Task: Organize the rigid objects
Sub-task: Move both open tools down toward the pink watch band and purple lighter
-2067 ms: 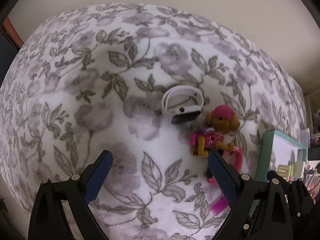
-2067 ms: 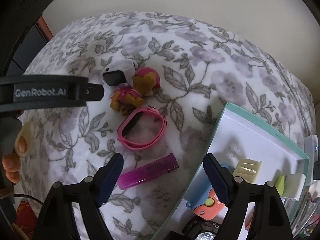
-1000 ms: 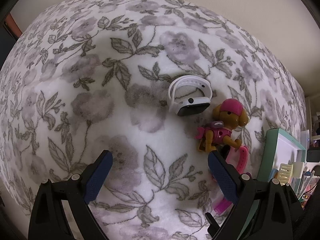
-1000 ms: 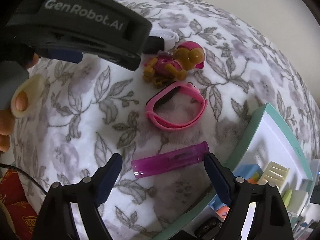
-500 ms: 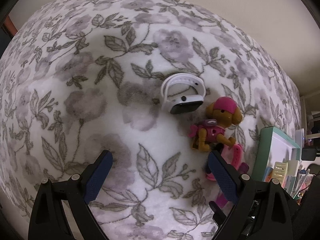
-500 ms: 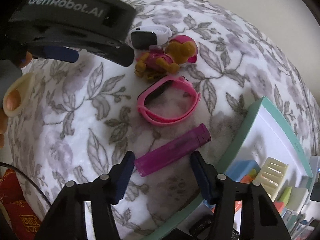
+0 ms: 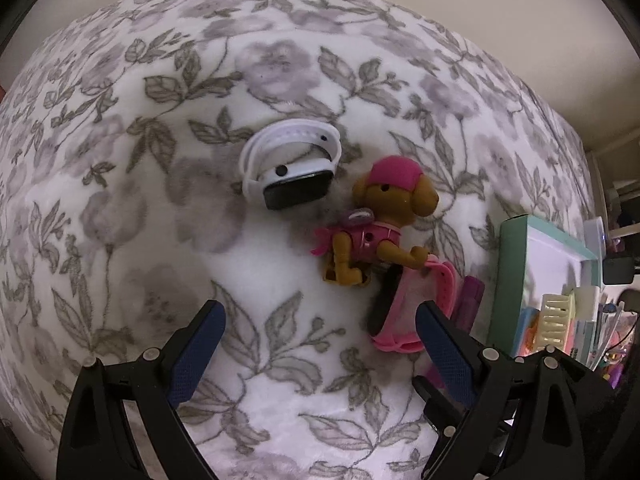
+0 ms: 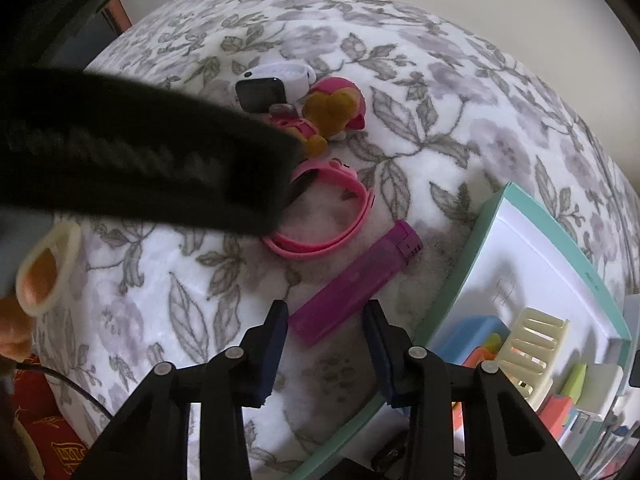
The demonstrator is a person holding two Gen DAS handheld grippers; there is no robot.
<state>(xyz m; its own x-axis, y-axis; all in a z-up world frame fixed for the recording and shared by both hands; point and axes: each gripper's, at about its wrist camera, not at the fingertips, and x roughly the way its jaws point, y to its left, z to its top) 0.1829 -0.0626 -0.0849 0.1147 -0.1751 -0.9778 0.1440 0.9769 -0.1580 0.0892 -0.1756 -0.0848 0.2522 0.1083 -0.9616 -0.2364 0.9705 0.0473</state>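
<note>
A purple lighter (image 8: 356, 280) lies slantwise on the flowered blanket (image 8: 440, 100). My right gripper (image 8: 325, 316) points down over the lighter's near end, which sits between its closing jaws; the pads look just clear of it. Beyond it lie a pink watch (image 8: 340, 216), a brown toy dog in pink (image 8: 336, 108) and a white smartwatch (image 8: 272, 84). My left gripper (image 7: 320, 340) hangs open above the blanket with nothing between its fingers. Its right finger (image 7: 444, 344) is beside the pink watch (image 7: 412, 308), with the toy dog (image 7: 376, 224) and white smartwatch (image 7: 292, 168) ahead.
A teal-rimmed white box (image 8: 460, 276) at the right holds a cream comb-like piece (image 8: 532, 344) and several small coloured items. The left gripper's black body (image 8: 140, 160) crosses the right wrist view, hiding part of the dog and pink watch. A person's finger (image 8: 40, 276) shows at the left.
The right jaws have narrowed from wide to close around the purple lighter's near end. The left gripper has drifted nearer the toys, staying open.
</note>
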